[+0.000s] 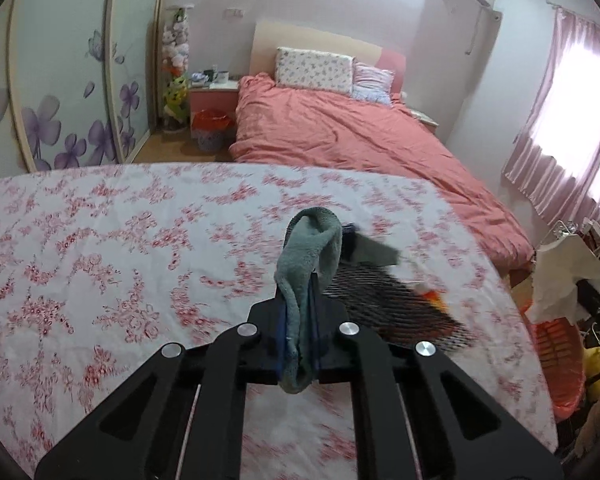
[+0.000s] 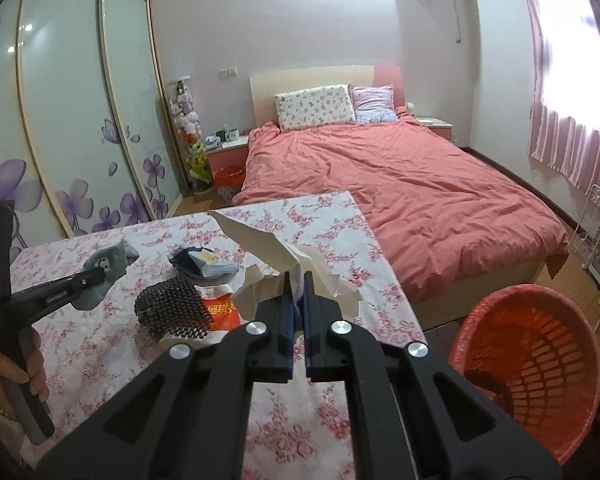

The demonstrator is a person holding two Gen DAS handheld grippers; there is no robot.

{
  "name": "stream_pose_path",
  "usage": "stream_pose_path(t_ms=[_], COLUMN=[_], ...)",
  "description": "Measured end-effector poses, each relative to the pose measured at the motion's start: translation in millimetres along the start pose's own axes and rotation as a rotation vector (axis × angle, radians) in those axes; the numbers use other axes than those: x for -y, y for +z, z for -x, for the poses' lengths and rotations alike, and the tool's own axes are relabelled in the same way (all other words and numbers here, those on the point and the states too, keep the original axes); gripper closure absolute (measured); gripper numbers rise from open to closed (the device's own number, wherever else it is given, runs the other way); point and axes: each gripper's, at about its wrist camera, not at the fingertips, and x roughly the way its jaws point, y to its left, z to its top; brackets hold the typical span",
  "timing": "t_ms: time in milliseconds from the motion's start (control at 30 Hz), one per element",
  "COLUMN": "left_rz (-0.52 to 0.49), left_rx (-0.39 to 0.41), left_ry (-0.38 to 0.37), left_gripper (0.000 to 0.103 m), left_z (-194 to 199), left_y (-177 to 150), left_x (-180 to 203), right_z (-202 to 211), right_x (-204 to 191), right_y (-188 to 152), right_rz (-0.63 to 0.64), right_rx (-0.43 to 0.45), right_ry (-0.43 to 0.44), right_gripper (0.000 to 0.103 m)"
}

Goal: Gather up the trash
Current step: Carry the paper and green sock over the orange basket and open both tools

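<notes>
Right wrist view shows the floral table (image 2: 100,344) beneath both tongs, the orange basket (image 2: 540,360) just right of the right gripper (image 2: 297,280), which is clamped on crumpled white tissue (image 2: 268,248), while the left gripper (image 1: 302,292) pinches a grey-green cloth (image 1: 312,240) beside black mesh netting (image 2: 172,304).

The orange basket (image 2: 540,364) stands just off the right edge of the floral-clothed table (image 2: 100,340), its mouth open and unobstructed. Left of the basket, the table's near strip lies bare. Farther left, a black mesh piece (image 2: 172,306), a red packet (image 2: 220,312) and a blue wrapper (image 2: 204,266) clutter the middle. The basket seems empty, though glare blurs its bottom.
</notes>
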Motion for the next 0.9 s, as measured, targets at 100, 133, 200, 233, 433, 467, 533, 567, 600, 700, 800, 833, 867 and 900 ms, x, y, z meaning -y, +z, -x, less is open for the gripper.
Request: stream_pose_path(t_ms=[100,133,200,233,433,467,533,567,600,700,800,833,867,900], left_rz=[-0.023,-0.031,-0.048,-0.059,-0.127,-0.137,-0.152,-0.164,-0.176,-0.204,-0.236,-0.247,-0.254,-0.262], left_rx=[0.014,0.018,0.023,0.027,0.048,0.048,0.047,0.047,0.047,0.041,0.036,0.033,0.029,0.023], left_ry=[-0.039,-0.060,-0.093,-0.106,-0.203,-0.220,-0.248,-0.260,-0.270,-0.306,-0.339,-0.351,-0.362,-0.375], left_gripper=[0.094,0.094,0.094,0.094,0.094,0.094,0.094,0.094,0.094,0.094,0.094,0.094,0.094,0.094], left_z=[13.7,18.3,25.3,28.6,43.9,44.9,46.1,46.4,46.3,44.6,42.0,40.5,38.9,37.2], left_y=[-0.9,-1.8,-2.7,-3.7,-11.0,-12.4,-15.6,-17.4,-18.9,-24.5,-29.3,-31.3,-33.6,-36.0], left_x=[23.2,31.6,45.3,53.1,105.0,114.1,128.0,136.8,144.0,165.7,190.1,199.0,205.2,213.4], right_z=[16.9,22.9,35.0,40.8,69.5,73.5,82.6,86.3,90.8,99.9,109.2,111.7,114.2,117.1], right_x=[7.5,10.3,16.6,19.3,45.1,49.5,57.7,62.7,68.7,85.8,101.9,106.1,110.9,116.5], right_y=[0.3,0.0,-2.0,-2.9,-8.8,-10.1,-13.6,-15.0,-16.7,-21.0,-26.0,-27.9,-29.9,-32.2], right_rz=[-0.013,-0.017,-0.025,-0.029,-0.076,-0.082,-0.093,-0.100,-0.110,-0.136,-0.155,-0.158,-0.161,-0.162], right_rx=[0.030,0.041,0.063,0.072,0.107,0.111,0.124,0.130,0.136,0.148,0.160,0.164,0.169,0.173], right_ry=[-0.012,-0.018,-0.030,-0.037,-0.080,-0.089,-0.108,-0.116,-0.124,-0.155,-0.191,-0.203,-0.216,-0.233], right_gripper=[0.099,0.099,0.099,0.099,0.099,0.099,0.099,0.099,0.099,0.098,0.098,0.098,0.098,0.098])
